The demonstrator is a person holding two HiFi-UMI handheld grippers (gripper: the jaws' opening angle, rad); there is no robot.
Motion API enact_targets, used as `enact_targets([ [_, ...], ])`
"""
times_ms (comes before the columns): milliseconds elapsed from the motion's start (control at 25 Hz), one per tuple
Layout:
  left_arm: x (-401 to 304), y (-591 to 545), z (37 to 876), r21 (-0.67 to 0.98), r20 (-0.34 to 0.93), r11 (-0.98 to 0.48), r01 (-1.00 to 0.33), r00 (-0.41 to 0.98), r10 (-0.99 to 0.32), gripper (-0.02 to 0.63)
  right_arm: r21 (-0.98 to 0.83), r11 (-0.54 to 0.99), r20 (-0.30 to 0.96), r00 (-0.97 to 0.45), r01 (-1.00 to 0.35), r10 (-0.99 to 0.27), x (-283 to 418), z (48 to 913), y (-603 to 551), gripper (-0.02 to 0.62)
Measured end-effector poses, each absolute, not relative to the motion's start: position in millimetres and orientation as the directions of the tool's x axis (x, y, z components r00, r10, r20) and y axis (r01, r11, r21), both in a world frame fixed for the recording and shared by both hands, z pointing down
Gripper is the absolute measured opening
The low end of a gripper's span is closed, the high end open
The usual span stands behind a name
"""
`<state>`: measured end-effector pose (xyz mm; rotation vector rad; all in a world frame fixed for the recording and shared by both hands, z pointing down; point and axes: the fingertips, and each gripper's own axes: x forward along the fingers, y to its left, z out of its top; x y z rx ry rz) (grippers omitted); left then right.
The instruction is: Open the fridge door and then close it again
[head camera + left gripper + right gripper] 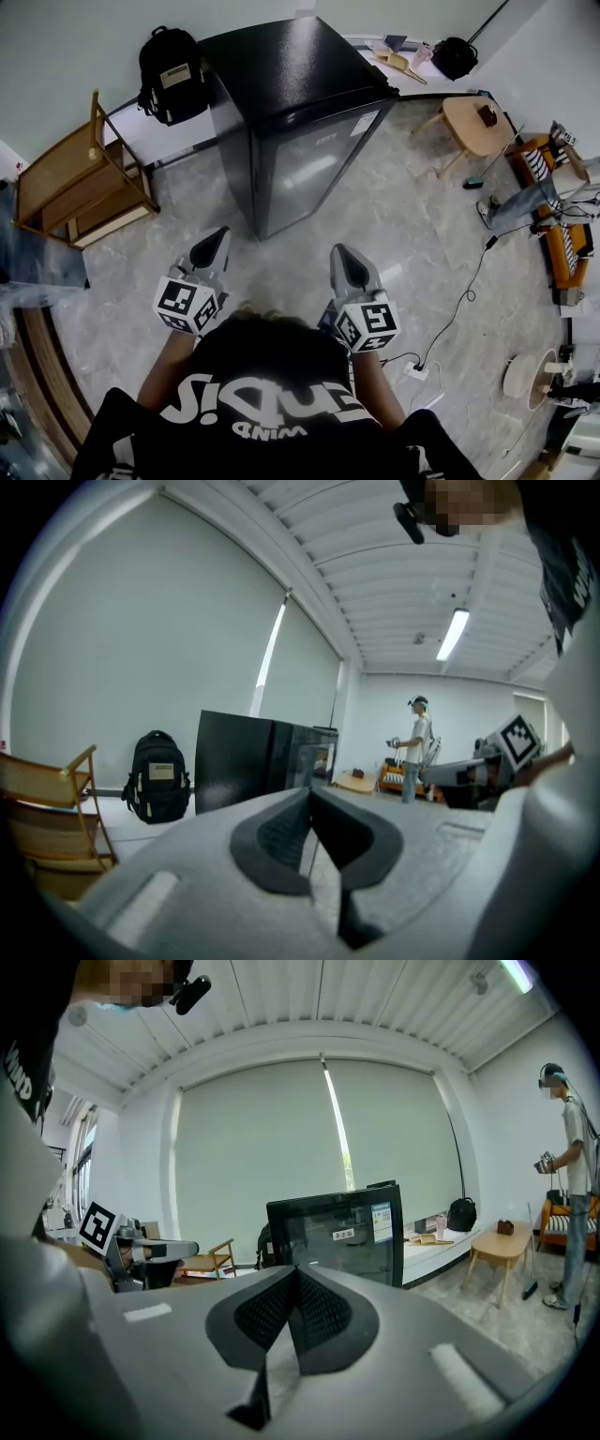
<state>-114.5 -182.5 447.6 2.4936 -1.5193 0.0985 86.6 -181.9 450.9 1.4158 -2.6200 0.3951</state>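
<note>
Marbled floor [403, 225] fronts a boxy black fridge [300, 84]; left gripper [221, 234] and right gripper [341, 253] fingers sit closed, empty.

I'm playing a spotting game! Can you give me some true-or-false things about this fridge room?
1. The fridge has its door shut. True.
2. The left tool grips the fridge. False: it is well short of the fridge, shut on nothing.
3. A black backpack sits by the wall, left of the fridge in the head view. True.
4. The right tool is wide open. False: its jaws are together, with nothing between them.
5. The wooden chair stands on top of the fridge. False: it stands on the floor.
</note>
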Motion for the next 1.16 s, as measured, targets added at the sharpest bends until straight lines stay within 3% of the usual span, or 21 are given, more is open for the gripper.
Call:
enact_targets([
  [1160,-120,-153,454,0.171,0.197,-0.421,-0.891,0.449,-0.871,0.0,-0.177,0.525,0.223,-0.553,-0.833,-0.803,89,447,-164,-0.002],
])
